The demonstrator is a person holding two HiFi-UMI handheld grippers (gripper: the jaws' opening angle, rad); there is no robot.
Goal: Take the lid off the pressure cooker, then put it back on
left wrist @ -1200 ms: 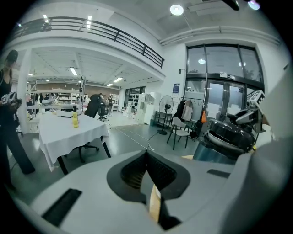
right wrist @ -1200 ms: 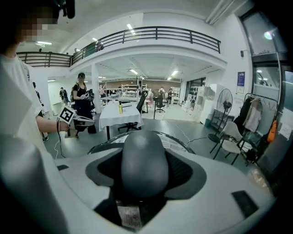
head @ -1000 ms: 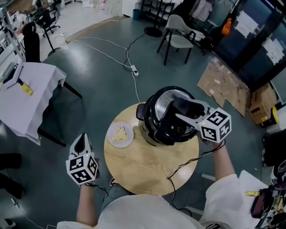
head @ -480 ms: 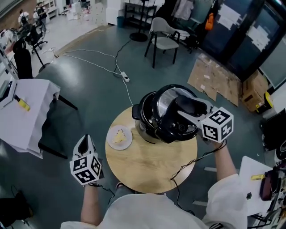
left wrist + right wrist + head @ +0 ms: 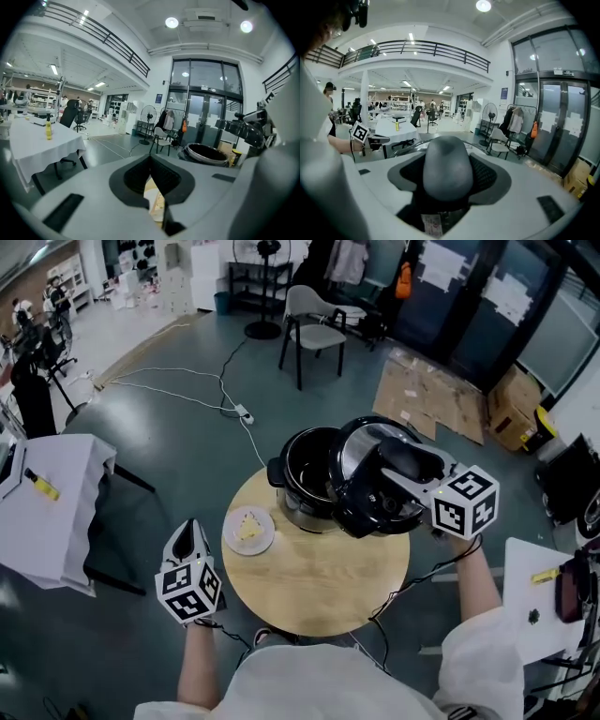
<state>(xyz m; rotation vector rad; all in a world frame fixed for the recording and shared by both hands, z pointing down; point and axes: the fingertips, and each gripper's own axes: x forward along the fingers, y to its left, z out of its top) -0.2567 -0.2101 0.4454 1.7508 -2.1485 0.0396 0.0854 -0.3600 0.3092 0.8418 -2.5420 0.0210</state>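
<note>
The black pressure cooker pot (image 5: pixel 305 482) stands open on the round wooden table (image 5: pixel 309 592), and its dark inside shows. My right gripper (image 5: pixel 401 474) is shut on the handle (image 5: pixel 446 166) of the lid (image 5: pixel 375 493). The lid hangs tilted just above and to the right of the pot's rim. My left gripper (image 5: pixel 188 538) hovers off the table's left edge, jaws together with nothing between them. In the left gripper view the pot (image 5: pixel 206 153) sits ahead on the right.
A white plate (image 5: pixel 248 529) with a yellow piece of food lies on the table left of the pot. A cable hangs off the table's front right edge. A cloth-covered table (image 5: pixel 47 512) stands at the far left, and a chair (image 5: pixel 314 329) beyond.
The lid has risen and shifted right off the pot, which now shows its open inside. The left gripper has lifted a little.
</note>
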